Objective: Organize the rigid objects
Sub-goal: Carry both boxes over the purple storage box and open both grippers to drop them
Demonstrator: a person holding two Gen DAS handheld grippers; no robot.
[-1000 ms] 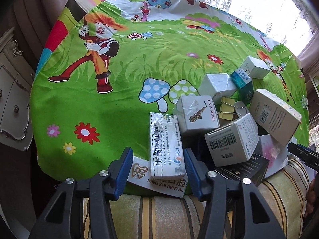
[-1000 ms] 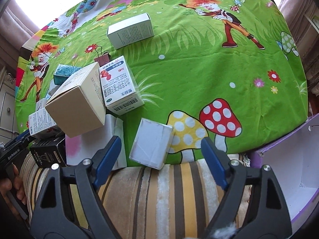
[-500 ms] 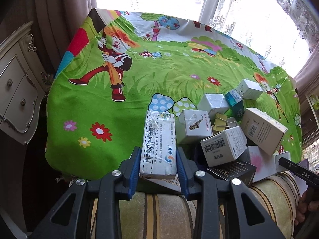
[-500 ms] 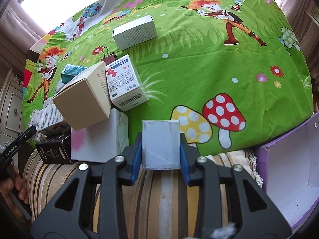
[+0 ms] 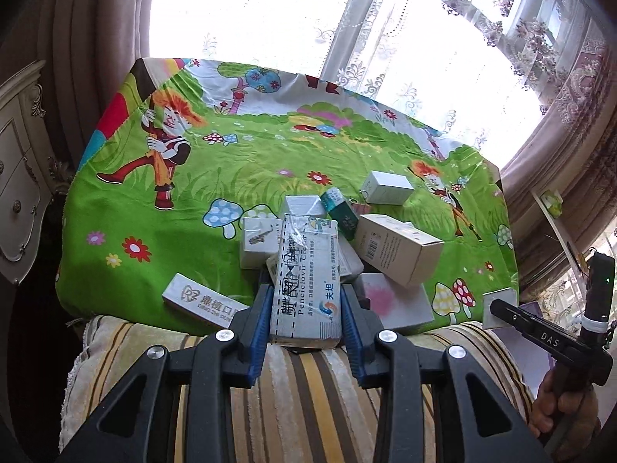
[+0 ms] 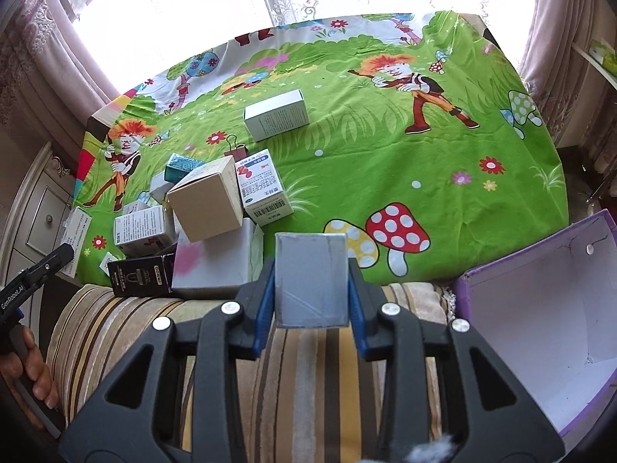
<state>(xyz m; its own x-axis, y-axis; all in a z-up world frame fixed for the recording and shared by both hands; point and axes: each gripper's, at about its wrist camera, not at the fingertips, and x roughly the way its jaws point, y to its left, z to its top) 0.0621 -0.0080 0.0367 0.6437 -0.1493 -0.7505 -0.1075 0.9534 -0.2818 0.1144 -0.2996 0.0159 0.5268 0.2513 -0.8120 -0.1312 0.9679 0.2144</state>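
**Both grippers loaded, sorting barely begun**

Left wrist view: my left gripper [image 5: 304, 308] is pinching the long ointment carton [image 5: 306, 289] by its sides, lifted off the pile. Ahead of it I count the saxophone box [image 5: 259, 242], a tan barcode box [image 5: 397, 249] and a teal box [image 5: 340, 212], all jumbled on the table [image 5: 193, 208]. The dental carton [image 5: 202, 303] lies just left of the gripper.

Right wrist view: my right gripper [image 6: 311, 289] is clamped on a small grey box [image 6: 310, 279]. To its right stands the purple box [image 6: 540, 308], open and, as far as I see, empty. Left of it the pile remains: black box [image 6: 140, 276], red-and-white medicine box [image 6: 262, 187].

In my judgement nothing is stowed yet; nearly all remains.
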